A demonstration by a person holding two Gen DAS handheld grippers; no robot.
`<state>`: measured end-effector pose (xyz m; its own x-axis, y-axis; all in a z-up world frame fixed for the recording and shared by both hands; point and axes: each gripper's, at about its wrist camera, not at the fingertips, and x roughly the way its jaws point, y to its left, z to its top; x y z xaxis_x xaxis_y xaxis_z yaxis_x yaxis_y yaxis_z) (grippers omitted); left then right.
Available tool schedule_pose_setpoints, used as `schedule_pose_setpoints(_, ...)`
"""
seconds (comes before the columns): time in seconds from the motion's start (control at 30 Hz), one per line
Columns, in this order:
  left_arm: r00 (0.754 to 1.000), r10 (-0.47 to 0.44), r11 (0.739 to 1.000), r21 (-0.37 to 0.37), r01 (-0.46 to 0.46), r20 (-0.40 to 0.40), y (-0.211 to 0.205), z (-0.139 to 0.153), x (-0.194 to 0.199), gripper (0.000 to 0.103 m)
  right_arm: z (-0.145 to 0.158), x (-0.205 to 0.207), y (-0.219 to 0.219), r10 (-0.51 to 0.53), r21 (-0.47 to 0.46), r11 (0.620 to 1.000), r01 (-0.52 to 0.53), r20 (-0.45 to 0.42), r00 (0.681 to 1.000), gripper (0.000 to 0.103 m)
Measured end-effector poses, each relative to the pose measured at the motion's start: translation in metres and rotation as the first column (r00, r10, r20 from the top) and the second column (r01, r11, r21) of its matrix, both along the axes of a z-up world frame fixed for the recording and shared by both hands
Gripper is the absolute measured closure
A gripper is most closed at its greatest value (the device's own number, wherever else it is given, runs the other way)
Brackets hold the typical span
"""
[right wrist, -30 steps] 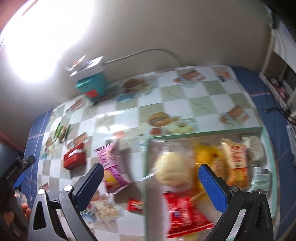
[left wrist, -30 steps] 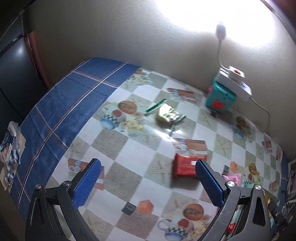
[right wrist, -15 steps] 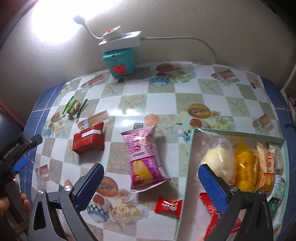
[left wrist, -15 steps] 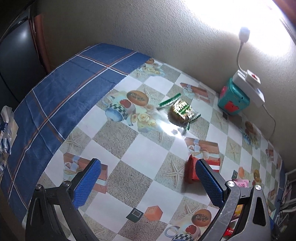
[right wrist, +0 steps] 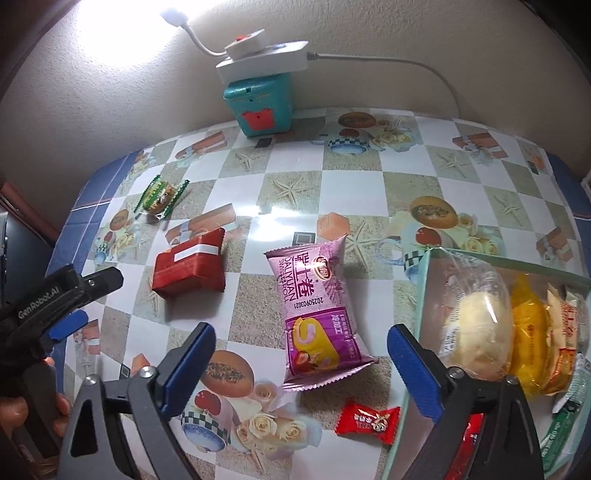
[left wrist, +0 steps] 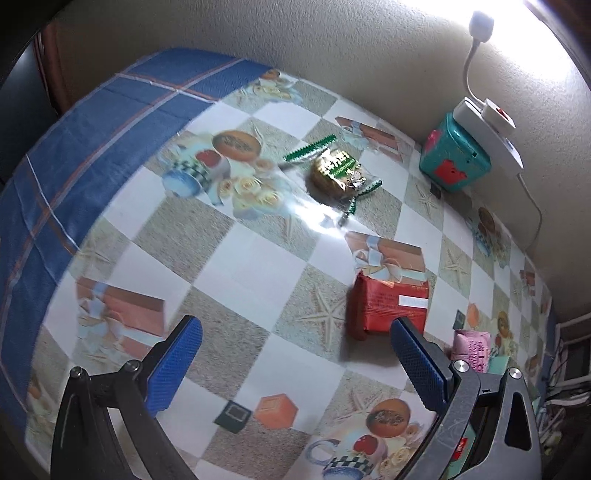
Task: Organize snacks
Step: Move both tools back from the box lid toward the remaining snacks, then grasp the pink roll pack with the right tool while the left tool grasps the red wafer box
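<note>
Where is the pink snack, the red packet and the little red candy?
pink snack [right wrist: 318,311], right wrist view, middle of wrapper.
red packet [left wrist: 390,305], left wrist view, top face.
little red candy [right wrist: 367,422], right wrist view, wrapper middle.

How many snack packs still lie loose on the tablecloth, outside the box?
4: green-edged cookie pack far left, red brick-shaped pack, pink swiss-roll bag centre, small red candy nearest. Others may be hidden.

Glossy plastic tablecloth [right wrist: 295,177]; shiny foil swiss-roll wrapper [right wrist: 317,314]; rough wall [right wrist: 369,29].
</note>
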<state>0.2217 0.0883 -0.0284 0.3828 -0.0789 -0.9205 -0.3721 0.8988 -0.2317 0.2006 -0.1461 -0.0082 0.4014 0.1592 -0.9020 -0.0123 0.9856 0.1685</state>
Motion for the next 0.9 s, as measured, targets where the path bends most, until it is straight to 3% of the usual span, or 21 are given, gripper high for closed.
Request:
schedule_pose_setpoints(0.27, 0.999, -0.029, 0.999, -0.033, 0.030, 0.026, -0.015, -0.011, 0.010, 0.002, -0.014, 0.009, 0.005, 0.008, -0.006, 1.000, -0.008, 0.004, 1.000, 0.017)
schedule_pose_setpoints(0.37, 0.998, -0.055, 0.998, -0.031, 0.056, 0.040, -0.025, -0.014, 0.015, 0.002, -0.021, 0.013, 0.005, 0.011, -0.011, 1.000, -0.011, 0.001, 1.000, 0.026)
schedule_pose_setpoints(0.47, 0.995, -0.082, 0.996, -0.019, 0.083, 0.056, -0.035, -0.017, 0.019, 0.002, -0.028, 0.016, 0.005, 0.010, -0.015, 1.000, -0.010, -0.007, 1.000, 0.028)
schedule_pose_setpoints(0.57, 0.992, -0.099, 0.995, -0.007, 0.100, 0.078, -0.045, -0.019, 0.023, 0.002, -0.033, 0.019, 0.007, 0.020, -0.024, 1.000, -0.020, -0.007, 1.000, 0.040)
schedule_pose_setpoints(0.77, 0.984, -0.145, 0.989, 0.014, 0.144, 0.107, -0.062, -0.028, 0.030, 0.002, -0.040, 0.020, 0.007, 0.033, -0.017, 0.999, -0.033, -0.020, 0.999, 0.050)
schedule_pose_setpoints(0.9, 0.982, -0.158, 0.987, 0.029, 0.156, 0.107, -0.068, -0.034, 0.031, 0.002, -0.040, 0.020, 0.007, 0.038, -0.013, 0.999, -0.039, -0.016, 0.999, 0.050)
